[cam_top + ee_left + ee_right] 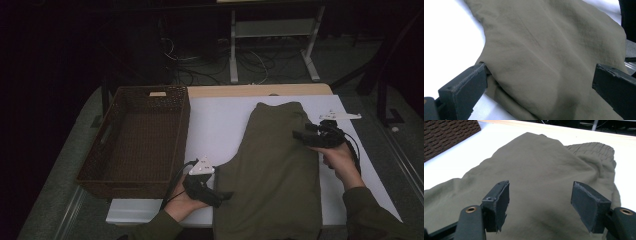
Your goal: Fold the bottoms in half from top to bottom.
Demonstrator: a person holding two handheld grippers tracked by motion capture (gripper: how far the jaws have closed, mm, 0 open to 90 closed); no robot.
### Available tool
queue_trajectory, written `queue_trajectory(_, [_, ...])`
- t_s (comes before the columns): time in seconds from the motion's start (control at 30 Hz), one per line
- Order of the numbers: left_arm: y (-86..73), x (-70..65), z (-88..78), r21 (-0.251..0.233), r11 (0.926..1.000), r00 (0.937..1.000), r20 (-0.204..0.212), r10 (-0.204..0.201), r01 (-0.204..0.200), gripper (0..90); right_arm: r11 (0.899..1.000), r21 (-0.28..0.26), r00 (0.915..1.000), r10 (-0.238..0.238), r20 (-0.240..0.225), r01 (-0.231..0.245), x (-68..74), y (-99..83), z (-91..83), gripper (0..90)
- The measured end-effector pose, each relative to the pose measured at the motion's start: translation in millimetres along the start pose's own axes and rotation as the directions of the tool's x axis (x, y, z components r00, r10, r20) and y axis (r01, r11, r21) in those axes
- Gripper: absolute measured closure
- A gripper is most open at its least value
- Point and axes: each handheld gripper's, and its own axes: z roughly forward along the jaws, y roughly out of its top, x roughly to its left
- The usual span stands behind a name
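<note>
Olive trousers [272, 165] lie folded on the white worktop [220, 125], right of a wicker basket [137, 140]. Left claw [222, 196] released at their near-left edge — right claw [299, 135] released over their far-right part.

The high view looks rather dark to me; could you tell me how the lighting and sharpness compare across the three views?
High view: dim, background nearly black, olive garment murky. Left gripper view: bright, white table washed out. Right gripper view: evenly lit, sharp.
</note>
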Motion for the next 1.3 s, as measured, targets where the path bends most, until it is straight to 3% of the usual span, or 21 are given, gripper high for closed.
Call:
queue_trajectory(0.53, [0.2, -0.9, 3.1, 0.0, 1.0, 1.0, 0.003, -0.003, 0.003, 0.0, 0.998, -0.037, 0.9973, 0.054, 0.051, -0.052, -23.1, 15.0, 14.9, 31.0])
queue_trajectory(0.87, [1.2, -1.3, 4.6, -0.008, 0.9999, 0.9999, 0.001, -0.013, 0.013, 0.0, 0.997, -0.026, 0.9919, 0.072, 0.105, -0.07, -37.5, 17.9, 21.9, 31.4])
queue_trajectory(1.3, [6.4, -0.7, 13.1, -0.021, 0.9996, 0.9998, -0.012, -0.017, 0.017, 0.0, 0.997, -0.013, 0.9916, 0.083, 0.099, -0.082, -52.1, 21.2, 39.1, 31.4])
